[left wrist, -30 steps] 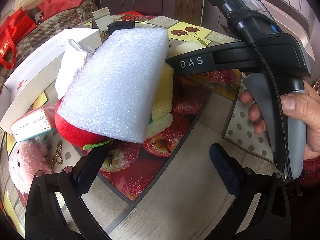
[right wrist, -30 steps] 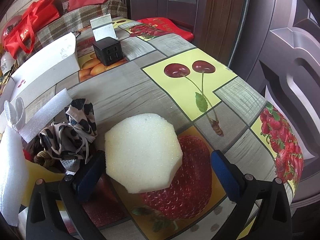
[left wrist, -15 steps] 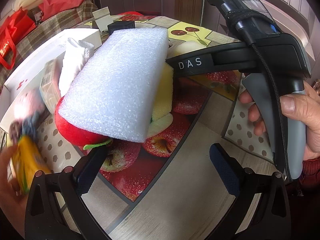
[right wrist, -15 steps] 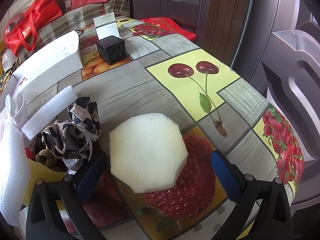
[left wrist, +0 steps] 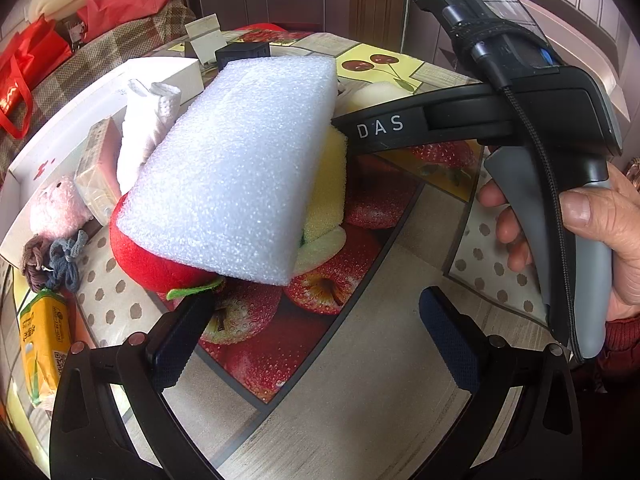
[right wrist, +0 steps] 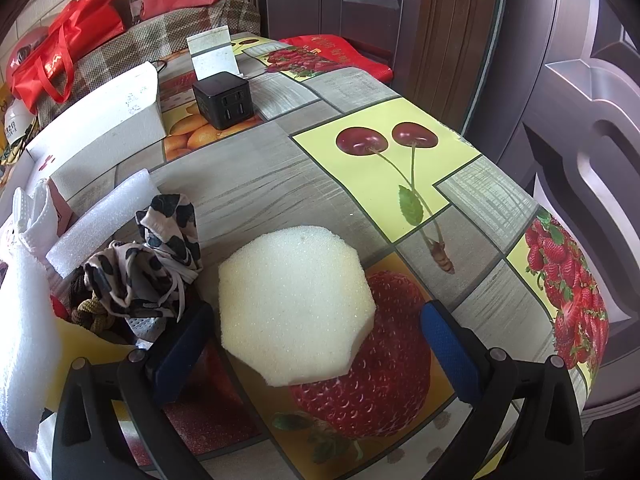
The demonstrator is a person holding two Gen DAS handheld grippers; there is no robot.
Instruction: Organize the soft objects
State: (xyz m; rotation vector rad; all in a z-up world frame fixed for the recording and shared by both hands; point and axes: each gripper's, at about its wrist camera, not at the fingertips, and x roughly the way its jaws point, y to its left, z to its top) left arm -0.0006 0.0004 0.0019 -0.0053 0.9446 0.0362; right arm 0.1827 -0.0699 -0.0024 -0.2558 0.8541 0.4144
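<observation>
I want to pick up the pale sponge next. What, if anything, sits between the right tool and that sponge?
Nothing visible does. The right tool is open, and the pale sponge lies on the table directly between its fingers. The spotted cloth sits beside the left finger, off to the side.

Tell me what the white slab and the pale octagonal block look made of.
White slab: likely expanded polyethylene packing foam, with a glossy, beaded surface. Pale octagonal block: probably open-cell sponge foam, matte cream, with fine pores and cleanly cut edges. It lies between the open right tongs.
</observation>
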